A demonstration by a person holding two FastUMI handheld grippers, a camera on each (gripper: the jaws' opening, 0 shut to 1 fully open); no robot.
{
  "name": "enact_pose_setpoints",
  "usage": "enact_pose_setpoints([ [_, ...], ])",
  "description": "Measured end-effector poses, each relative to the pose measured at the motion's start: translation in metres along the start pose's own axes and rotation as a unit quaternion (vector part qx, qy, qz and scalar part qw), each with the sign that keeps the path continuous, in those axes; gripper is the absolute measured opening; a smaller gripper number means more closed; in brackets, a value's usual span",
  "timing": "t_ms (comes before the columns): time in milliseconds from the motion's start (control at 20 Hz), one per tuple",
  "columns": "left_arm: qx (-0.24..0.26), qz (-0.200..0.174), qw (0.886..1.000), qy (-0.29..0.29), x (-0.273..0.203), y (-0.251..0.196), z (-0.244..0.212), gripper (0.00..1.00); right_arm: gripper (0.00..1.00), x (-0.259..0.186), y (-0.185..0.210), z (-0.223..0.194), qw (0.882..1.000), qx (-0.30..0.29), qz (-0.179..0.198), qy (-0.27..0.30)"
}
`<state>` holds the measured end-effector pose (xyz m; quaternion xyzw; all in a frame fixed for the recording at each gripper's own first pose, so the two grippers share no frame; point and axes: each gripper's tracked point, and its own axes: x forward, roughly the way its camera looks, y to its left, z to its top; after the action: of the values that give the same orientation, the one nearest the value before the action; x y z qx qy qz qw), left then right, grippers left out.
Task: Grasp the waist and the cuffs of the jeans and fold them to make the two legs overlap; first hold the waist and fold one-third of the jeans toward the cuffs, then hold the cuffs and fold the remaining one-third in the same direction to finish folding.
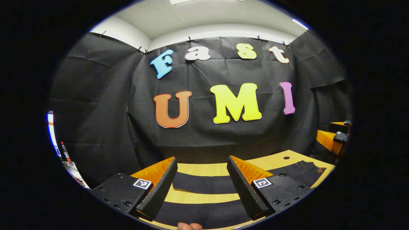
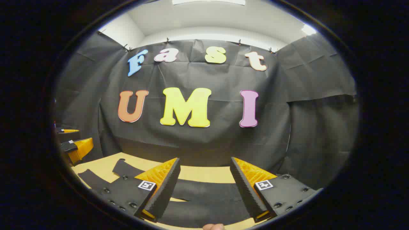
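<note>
Both claws, left claw [image 1: 202, 183] and right claw [image 2: 204, 185], hung spread above dark jeans [image 1: 204, 185] lying flat on the wooden counter [image 1: 207, 168].

We can read no words, numbers or brands on the objects here, and the small square black-and-white markers [image 1: 142, 183] on the left gripper [image 1: 202, 158] and right gripper [image 2: 205, 158] carry patterns, not legible text.

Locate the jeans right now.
The jeans lie spread flat on the wooden table, legs apart with bare wood between them. In both views they sit low, beyond and between each gripper's open fingers, untouched.
</note>
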<state>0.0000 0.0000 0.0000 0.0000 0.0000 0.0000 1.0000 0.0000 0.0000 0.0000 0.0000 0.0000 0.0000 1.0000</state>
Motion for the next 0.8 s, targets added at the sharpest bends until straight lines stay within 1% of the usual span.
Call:
enact_pose_setpoints([
  [100, -0.004, 0.0, 1.0, 0.003, -0.001, 0.0001, -0.0017, 0.99, 0.95, 0.0, 0.0024, 0.0005, 1.0, -0.005, 0.003, -0.001],
  [150, -0.006, -0.001, 1.0, 0.004, -0.001, 0.0001, -0.0027, 0.94, 0.95, 0.0001, 0.004, 0.0005, 1.0, -0.006, 0.006, -0.002],
  [200, -0.006, -0.001, 1.0, 0.006, -0.0011, -0.0005, -0.0037, 0.99, 0.95, 0.0005, 0.0052, -0.0006, 1.0, -0.009, 0.007, -0.001],
  [650, -0.004, -0.003, 1.0, 0.011, -0.0034, -0.0067, -0.0051, 0.99, 0.95, 0.0002, 0.0014, -0.002, 1.0, -0.012, 0.009, 0.004],
  [700, -0.005, -0.003, 1.0, 0.012, -0.0051, -0.0073, -0.0055, 0.94, 0.95, 0.0003, 0.001, -0.0021, 1.0, -0.011, 0.009, 0.005],
  [750, -0.006, -0.001, 1.0, 0.013, -0.0062, -0.0064, -0.0066, 0.99, 0.95, -0.0002, 0.0012, -0.0022, 1.0, -0.011, 0.01, 0.005],
  [800, -0.009, -0.001, 1.0, 0.016, -0.0056, -0.0049, -0.0086, 1.0, 0.97, 0.0004, -0.0001, -0.0031, 1.0, -0.012, 0.01, 0.005],
])
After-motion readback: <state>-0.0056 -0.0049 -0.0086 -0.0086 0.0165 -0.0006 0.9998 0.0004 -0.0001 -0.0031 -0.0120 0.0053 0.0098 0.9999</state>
